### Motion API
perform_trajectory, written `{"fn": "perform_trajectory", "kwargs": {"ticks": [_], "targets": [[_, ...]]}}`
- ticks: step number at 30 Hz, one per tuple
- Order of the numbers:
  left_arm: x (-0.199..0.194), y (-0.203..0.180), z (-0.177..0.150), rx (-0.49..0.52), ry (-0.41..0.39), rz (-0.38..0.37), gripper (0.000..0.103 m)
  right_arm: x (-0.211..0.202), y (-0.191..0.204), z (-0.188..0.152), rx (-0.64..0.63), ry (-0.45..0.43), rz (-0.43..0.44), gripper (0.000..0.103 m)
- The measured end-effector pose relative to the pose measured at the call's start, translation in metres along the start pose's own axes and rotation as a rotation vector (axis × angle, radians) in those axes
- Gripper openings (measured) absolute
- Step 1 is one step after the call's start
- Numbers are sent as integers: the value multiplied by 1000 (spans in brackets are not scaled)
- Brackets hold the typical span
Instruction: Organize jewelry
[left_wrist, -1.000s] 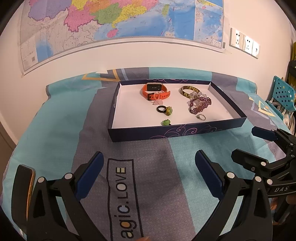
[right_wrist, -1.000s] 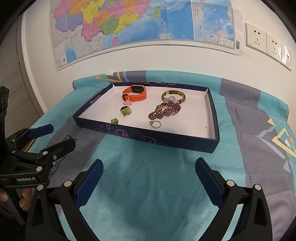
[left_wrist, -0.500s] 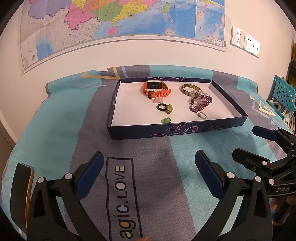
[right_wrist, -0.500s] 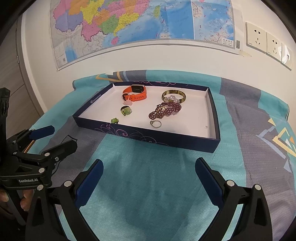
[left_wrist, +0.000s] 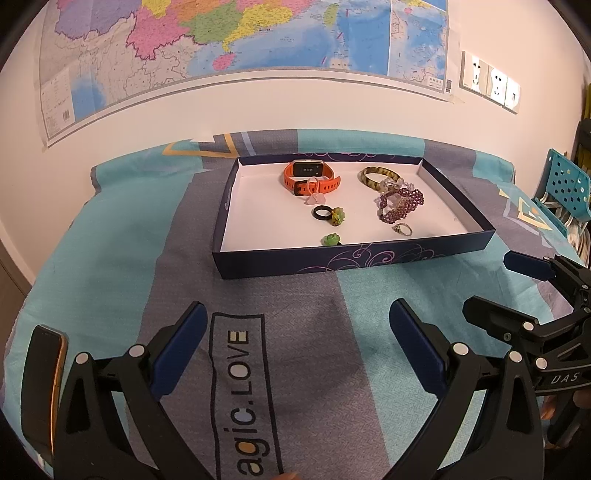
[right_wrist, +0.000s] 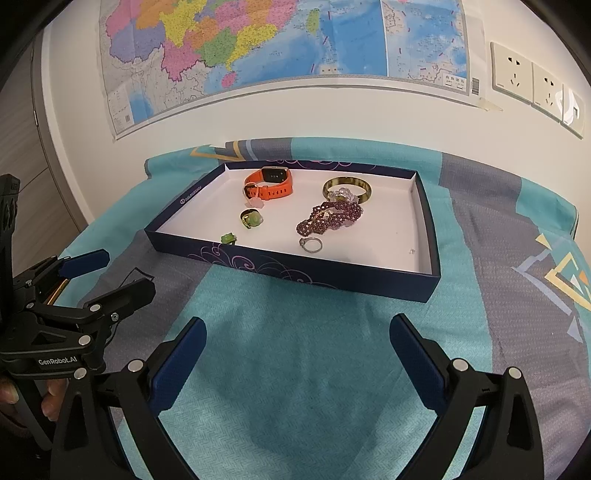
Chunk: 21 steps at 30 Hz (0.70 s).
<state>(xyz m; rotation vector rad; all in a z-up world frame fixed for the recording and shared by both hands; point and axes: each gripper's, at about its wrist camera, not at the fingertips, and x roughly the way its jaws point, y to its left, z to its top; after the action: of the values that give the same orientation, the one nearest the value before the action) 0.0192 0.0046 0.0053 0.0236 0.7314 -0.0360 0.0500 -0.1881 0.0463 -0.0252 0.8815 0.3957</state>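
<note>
A: What lies on the left?

B: A dark phone (left_wrist: 42, 384) sits at the cloth's left edge. The left gripper (left_wrist: 295, 347) hovers low over the patterned bedspread (left_wrist: 258, 295), jaws spread wide, holding nothing.

A: And in the middle?

B: A shallow navy tray (left_wrist: 351, 254) with a white floor, its long axis running left to right across the left view, long side facing the grippers. All the jewelry is inside it. From left: an orange smartwatch (left_wrist: 312, 177) near the back wall, band looped, face toward the camera, with a pale pink piece touching its front. Nearer, a black ring (left_wrist: 322, 213) touches a green charm, and a second green charm (left_wrist: 331, 239) sits near the front wall. Further right, a tortoiseshell bangle (left_wrist: 378, 176) lies flat, a purple beaded bracelet (left_wrist: 400, 205) is heaped against it, and a silver ring (left_wrist: 403, 229) lies just in front.

A: How far along is the tidying?

B: Every piece is already in the tray, and none shows on the cloth. The bracelets overlap rather than lie separately. That fits either pieces gathered in, or a pile waiting to be sorted; I cannot tell which.

A: On the right?

B: The right gripper (right_wrist: 295, 350) hovers over the cloth before the tray, jaws wide apart, empty
</note>
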Motion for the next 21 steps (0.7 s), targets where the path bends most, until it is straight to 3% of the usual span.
{"fn": "perform_trajectory", "kwargs": {"ticks": [21], "targets": [[3, -2, -3, -3, 5, -6, 97, 2, 1, -2, -1, 6, -1, 96]]}}
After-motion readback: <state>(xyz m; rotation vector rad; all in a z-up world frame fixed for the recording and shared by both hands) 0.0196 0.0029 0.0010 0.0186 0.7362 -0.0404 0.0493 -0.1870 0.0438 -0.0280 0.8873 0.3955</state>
